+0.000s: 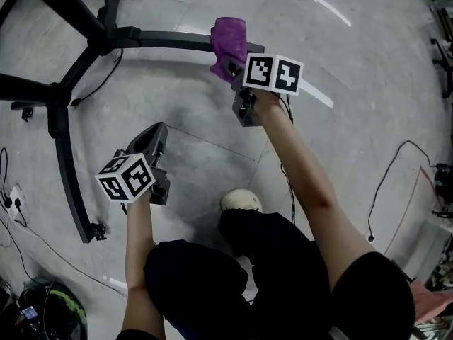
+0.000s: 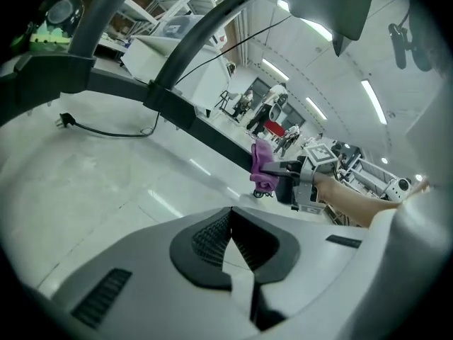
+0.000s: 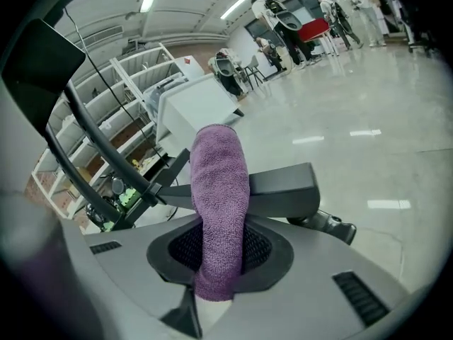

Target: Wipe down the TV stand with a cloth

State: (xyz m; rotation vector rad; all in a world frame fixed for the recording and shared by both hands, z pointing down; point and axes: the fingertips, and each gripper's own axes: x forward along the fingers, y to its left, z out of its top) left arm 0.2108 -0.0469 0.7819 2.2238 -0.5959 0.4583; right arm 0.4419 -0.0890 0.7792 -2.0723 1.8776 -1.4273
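Note:
The TV stand's black base (image 1: 71, 83) spreads its legs over the grey floor. One leg (image 1: 163, 40) runs right to an end under a purple cloth (image 1: 228, 40). My right gripper (image 1: 228, 64) is shut on the cloth, which stands up between its jaws (image 3: 219, 204) and lies against the leg's end (image 3: 283, 183). My left gripper (image 1: 157, 134) hangs lower left, over bare floor between two legs, shut with nothing in it (image 2: 230, 243). From the left gripper view the cloth (image 2: 262, 167) and the leg (image 2: 212, 137) show further off.
Another leg (image 1: 67, 168) runs down the left to a caster (image 1: 95, 231). Cables (image 1: 386, 183) trail on the floor at right and a power strip (image 1: 10, 197) lies at far left. The person's shoe (image 1: 241, 200) is below the grippers. Shelves (image 3: 106, 98) stand behind.

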